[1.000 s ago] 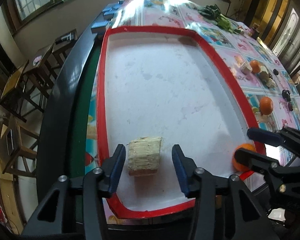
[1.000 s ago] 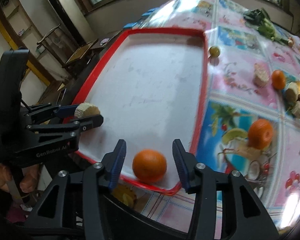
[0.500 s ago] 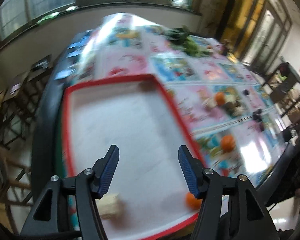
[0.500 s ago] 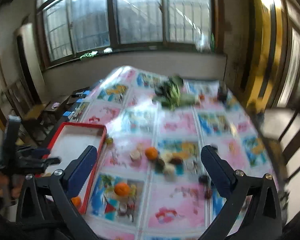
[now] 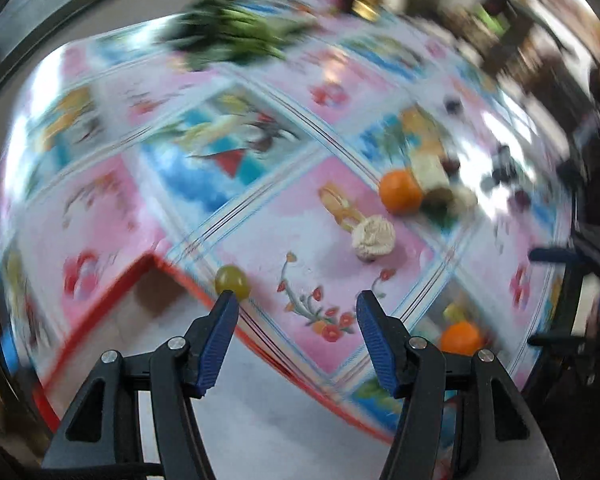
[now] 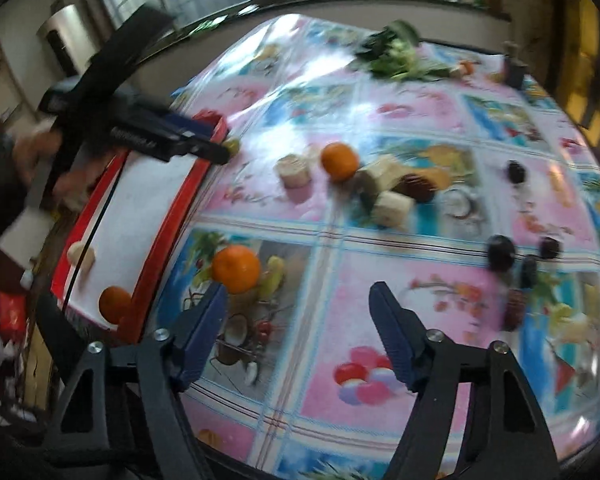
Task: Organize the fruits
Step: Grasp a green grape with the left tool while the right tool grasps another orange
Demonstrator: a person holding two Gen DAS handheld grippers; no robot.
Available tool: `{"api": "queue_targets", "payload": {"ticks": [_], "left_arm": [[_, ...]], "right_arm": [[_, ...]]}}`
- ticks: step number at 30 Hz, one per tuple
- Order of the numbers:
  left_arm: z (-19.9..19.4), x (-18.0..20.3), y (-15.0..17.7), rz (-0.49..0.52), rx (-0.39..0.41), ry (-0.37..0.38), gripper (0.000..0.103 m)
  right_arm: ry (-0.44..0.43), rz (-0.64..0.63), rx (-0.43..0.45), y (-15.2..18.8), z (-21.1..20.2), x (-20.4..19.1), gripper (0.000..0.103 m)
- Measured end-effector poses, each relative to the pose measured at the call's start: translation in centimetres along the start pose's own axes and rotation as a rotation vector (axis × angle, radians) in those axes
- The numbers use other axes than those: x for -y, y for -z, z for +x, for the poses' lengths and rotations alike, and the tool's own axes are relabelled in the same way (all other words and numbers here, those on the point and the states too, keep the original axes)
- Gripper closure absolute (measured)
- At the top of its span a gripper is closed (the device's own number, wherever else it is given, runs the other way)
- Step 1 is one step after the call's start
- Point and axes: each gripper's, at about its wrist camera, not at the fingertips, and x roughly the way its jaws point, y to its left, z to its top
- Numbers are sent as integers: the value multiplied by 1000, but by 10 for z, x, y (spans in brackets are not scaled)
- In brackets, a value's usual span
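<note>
A red-rimmed white tray holds an orange and a pale chunk. My left gripper is open and empty above the tray's far corner, just short of a green grape. A pale chunk and an orange lie beyond it. My right gripper is open and empty over the tablecloth, with an orange by its left fingertip. In the right wrist view the left gripper reaches over the tray toward the grape.
More pale chunks, an orange and dark fruits are scattered on the flowered tablecloth. Leafy greens lie at the far end. A person's hand holds the left gripper at the tray's left side.
Both grippers have left the pale chunk and the orange in the tray and lifted away. The left one swung to the tray's far corner; the right one now faces the scattered fruit.
</note>
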Motion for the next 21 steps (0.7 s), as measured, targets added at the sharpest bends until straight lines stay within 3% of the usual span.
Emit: {"api": "queue_targets", "payload": {"ticks": [8, 16, 19, 21], "left_arm": [[23, -18, -22, 163, -129, 12, 44], [41, -7, -23, 319, -173, 5, 44], [47, -5, -22, 351, -183, 15, 44], [54, -6, -20, 372, -205, 18, 45]], "right_arm": [[-23, -42, -12, -9, 31, -10, 32], [-14, -92, -8, -11, 42, -29, 35], [-4, -130, -12, -11, 48, -41, 38], [-8, -148, -20, -12, 52, -49, 48]]}}
